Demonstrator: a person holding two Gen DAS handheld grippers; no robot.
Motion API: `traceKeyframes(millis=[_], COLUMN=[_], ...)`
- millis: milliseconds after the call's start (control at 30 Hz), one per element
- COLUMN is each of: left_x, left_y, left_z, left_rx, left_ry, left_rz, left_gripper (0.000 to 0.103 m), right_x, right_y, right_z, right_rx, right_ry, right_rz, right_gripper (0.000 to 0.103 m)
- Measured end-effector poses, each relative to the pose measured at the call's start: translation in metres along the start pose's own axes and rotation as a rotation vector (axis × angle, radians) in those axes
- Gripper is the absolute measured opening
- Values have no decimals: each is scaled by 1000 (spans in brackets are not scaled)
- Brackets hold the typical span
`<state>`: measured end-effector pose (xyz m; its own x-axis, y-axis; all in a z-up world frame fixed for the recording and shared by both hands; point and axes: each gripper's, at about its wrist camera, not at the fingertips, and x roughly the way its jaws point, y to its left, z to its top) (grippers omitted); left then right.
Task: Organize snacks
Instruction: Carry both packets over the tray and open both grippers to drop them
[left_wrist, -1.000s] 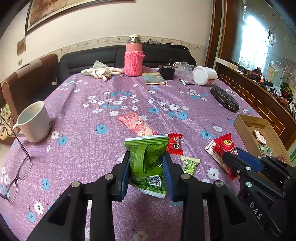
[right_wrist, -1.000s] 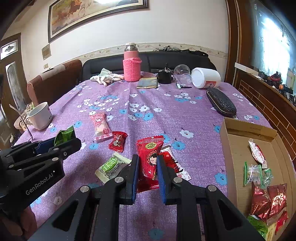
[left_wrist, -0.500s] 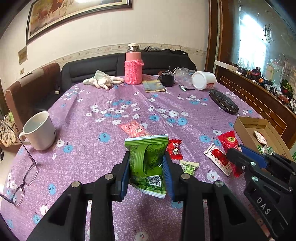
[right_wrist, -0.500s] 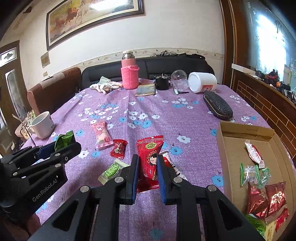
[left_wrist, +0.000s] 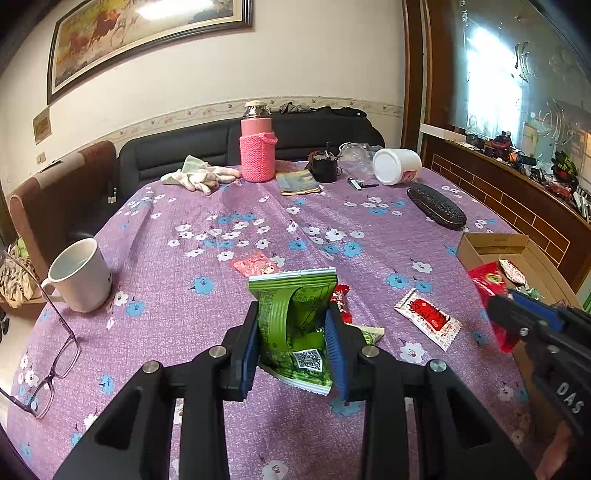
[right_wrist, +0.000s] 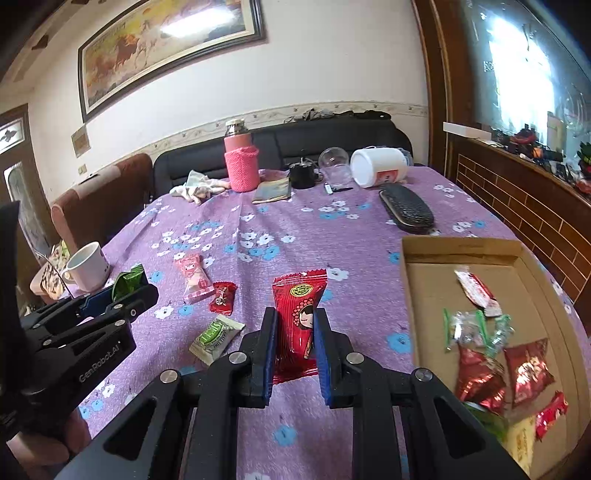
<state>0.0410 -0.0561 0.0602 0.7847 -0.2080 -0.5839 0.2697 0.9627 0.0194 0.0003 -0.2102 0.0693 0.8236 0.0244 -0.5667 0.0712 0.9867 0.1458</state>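
- Purple floral tablecloth (left_wrist: 229, 206) covers a table set before a dark sofa, with a framed horse painting (left_wrist: 147, 40) on the pale wall behind.
- At the far edge stand a pink flask in a knitted sleeve (left_wrist: 257, 147), a tipped white jar (left_wrist: 397, 166) and a black glasses case (left_wrist: 436, 208); a white mug (left_wrist: 79, 275) and a pair of spectacles (left_wrist: 51, 365) sit at the left edge.
- The left gripper (left_wrist: 293, 343) is clamped on a green snack packet (left_wrist: 295, 314), which stands upright between its blue pads, lifted off the cloth.
- The right gripper (right_wrist: 294, 350) is clamped on a red snack packet (right_wrist: 299, 317) with a cartoon girl's face, also held upright above the cloth.
- A cardboard box (right_wrist: 417, 295) lies at the table's right side, just beside the right gripper, and already holds several wrapped snacks, red, clear-green and yellowish.
- Loose on the cloth between the two grippers lie a pink packet (right_wrist: 192, 277), a small red candy (right_wrist: 222, 297) and a pale green sachet (right_wrist: 216, 338).
- A white-and-red flat packet (left_wrist: 428, 317) lies on the cloth near the box; it shows only in the left wrist view.
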Motion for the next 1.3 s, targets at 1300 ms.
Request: traceKeyframes(millis=[1300], left_x=[-48], left_y=[-216], left_z=[-16], left_rx=[205], left_ry=[110], left_rz=[-489], left_gripper=[32], right_x=[-55], right_y=[-213], right_z=[-36], right_rx=[474], right_ry=[-27], right_rz=[-122], right_gripper=[20])
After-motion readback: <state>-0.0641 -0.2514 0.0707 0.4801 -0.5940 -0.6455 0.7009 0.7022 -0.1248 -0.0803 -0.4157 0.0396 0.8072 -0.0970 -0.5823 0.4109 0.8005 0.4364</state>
